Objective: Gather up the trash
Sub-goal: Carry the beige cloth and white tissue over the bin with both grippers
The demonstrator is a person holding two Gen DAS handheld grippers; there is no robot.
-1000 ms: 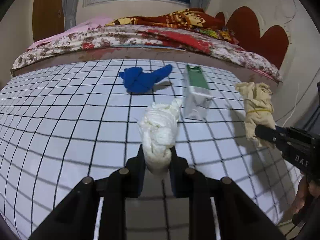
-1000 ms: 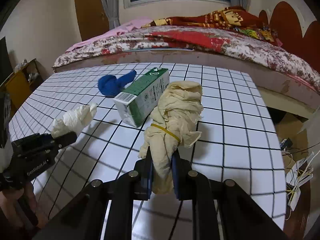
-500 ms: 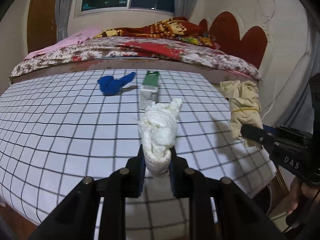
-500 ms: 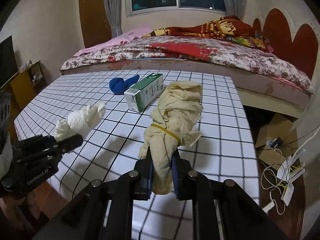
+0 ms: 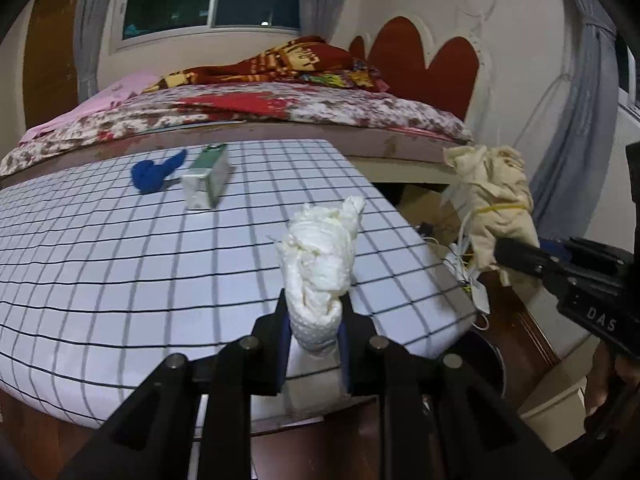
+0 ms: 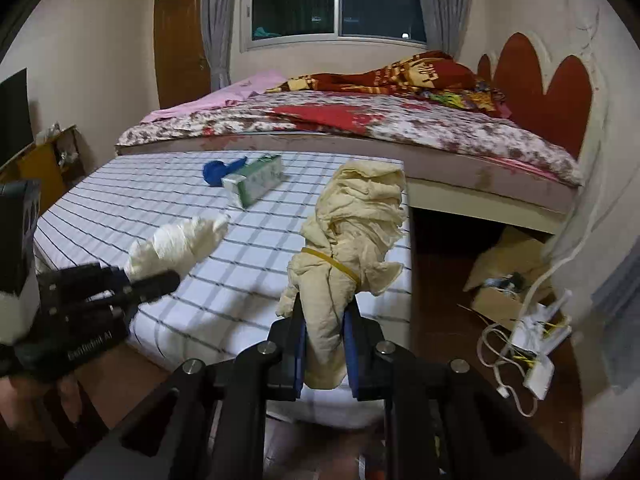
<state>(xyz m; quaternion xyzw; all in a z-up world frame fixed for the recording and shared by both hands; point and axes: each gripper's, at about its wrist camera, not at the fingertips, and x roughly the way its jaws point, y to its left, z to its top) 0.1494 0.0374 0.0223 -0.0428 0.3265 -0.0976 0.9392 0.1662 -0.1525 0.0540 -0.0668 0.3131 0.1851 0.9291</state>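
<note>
My left gripper (image 5: 314, 332) is shut on a white crumpled wad (image 5: 320, 256), held in the air past the near right edge of the checked table (image 5: 120, 264). My right gripper (image 6: 325, 344) is shut on a beige cloth bundle (image 6: 352, 232) tied with a yellow rubber band, held off the table's right side. Each gripper shows in the other view: the right gripper (image 5: 500, 250) with the beige bundle (image 5: 492, 196), the left gripper (image 6: 172, 280) with the white wad (image 6: 180, 240). A green carton (image 5: 208, 176) and a blue wad (image 5: 154, 172) lie on the table's far part.
A bed with a floral cover (image 6: 360, 120) stands behind the table. On the floor to the right are a cardboard box (image 6: 512, 272) and a white power strip with cables (image 6: 536, 344). A dark round bin opening (image 5: 484, 360) and a pale container (image 5: 556, 404) sit below the table's right corner.
Both grippers have pulled back and away from the table, toward its right side, each still holding its wad. The carton and blue wad now look farther off.
</note>
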